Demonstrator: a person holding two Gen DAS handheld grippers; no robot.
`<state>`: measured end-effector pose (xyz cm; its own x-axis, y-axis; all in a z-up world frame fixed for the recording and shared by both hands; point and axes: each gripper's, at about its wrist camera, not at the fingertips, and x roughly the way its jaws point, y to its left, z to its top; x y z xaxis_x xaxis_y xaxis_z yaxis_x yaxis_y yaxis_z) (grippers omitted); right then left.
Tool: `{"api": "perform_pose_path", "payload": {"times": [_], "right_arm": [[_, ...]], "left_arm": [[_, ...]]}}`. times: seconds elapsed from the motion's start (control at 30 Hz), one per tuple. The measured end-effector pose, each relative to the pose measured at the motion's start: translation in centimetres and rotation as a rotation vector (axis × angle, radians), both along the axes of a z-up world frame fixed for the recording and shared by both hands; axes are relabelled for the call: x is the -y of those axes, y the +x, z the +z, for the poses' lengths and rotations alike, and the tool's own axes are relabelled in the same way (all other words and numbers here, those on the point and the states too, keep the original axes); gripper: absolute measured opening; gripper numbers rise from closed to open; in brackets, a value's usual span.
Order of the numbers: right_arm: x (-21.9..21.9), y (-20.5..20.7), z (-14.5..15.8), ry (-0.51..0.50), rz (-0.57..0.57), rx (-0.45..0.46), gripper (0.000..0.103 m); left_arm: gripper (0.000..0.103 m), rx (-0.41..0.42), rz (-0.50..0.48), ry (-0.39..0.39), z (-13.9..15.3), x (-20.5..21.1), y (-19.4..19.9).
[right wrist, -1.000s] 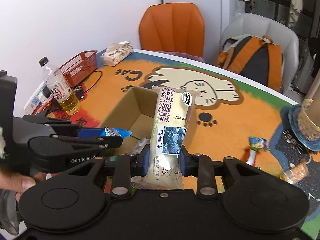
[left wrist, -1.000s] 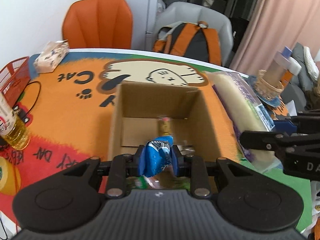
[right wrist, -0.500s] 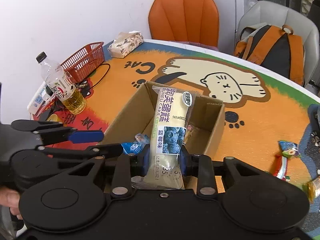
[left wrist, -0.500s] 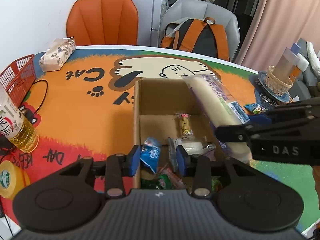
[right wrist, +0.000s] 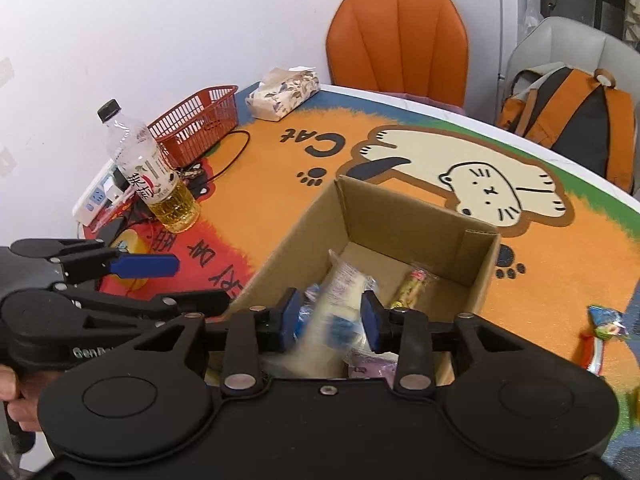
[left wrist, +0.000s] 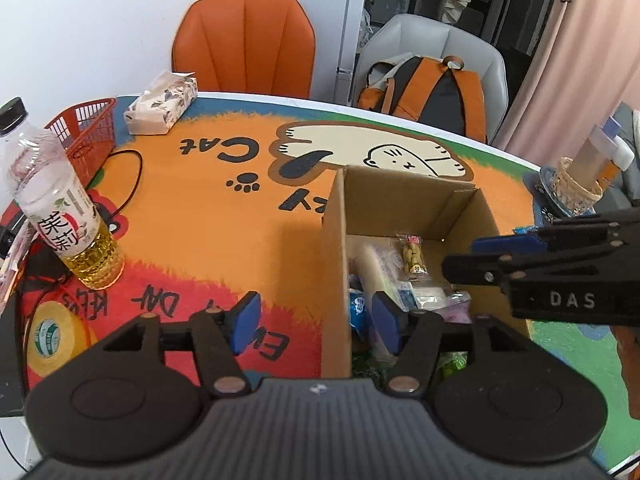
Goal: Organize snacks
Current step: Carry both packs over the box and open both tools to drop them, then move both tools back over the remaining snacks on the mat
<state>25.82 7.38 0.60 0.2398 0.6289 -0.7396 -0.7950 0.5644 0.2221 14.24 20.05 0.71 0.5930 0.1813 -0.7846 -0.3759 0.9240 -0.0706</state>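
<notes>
The left gripper (left wrist: 316,316) tilts steeply downward with its jaws opening, straddling the cardboard box's (left wrist: 335,280) near wall. The right gripper (right wrist: 330,318), also opening, hangs over that box.

The worktop (right wrist: 260,184) wears an orange cartoon-cat mat. Straight ahead of the right fingers (right wrist: 290,316) an open cardboard box (right wrist: 400,216) stands on it. Off to their left stands a tea bottle (right wrist: 156,184), upright, a red basket (right wrist: 196,128) behind it and a tissue pack (right wrist: 284,92) farther back by the far edge. A roll of tape (left wrist: 52,336) lies left of the left fingers (left wrist: 244,316), and a small snack packet (right wrist: 608,322) lies right of the box
</notes>
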Motion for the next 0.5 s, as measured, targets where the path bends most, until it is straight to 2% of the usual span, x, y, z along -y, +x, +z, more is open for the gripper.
{"api": "perform_pose_path", "payload": {"times": [0.03,0.1,0.17,0.4,0.47,0.5], "right_arm": [[0.3,0.0,0.0,-0.002,-0.005,0.002,0.04],[1.1,0.1,0.0,-0.009,-0.02,0.009,0.043],[1.9,0.2,0.0,-0.013,-0.038,0.012,0.052],[5.4,1.0,0.4,0.004,-0.075,-0.003,0.062],[6.6,1.4,0.4,0.003,-0.099,0.002,0.075],[7.3,1.6,0.4,0.001,-0.113,0.01,0.077]], "left_arm": [[0.07,0.004,-0.001,0.001,0.1,0.1,-0.1],[0.076,0.013,-0.009,0.002,0.3,0.3,-0.1],[0.076,0.013,-0.01,0.002,0.4,0.5,0.0],[0.078,0.032,-0.026,-0.043,0.7,1.8,0.8],[0.079,0.036,-0.031,-0.041,0.8,2.5,1.4],[0.079,0.038,-0.03,-0.039,0.8,2.9,1.5]]}}
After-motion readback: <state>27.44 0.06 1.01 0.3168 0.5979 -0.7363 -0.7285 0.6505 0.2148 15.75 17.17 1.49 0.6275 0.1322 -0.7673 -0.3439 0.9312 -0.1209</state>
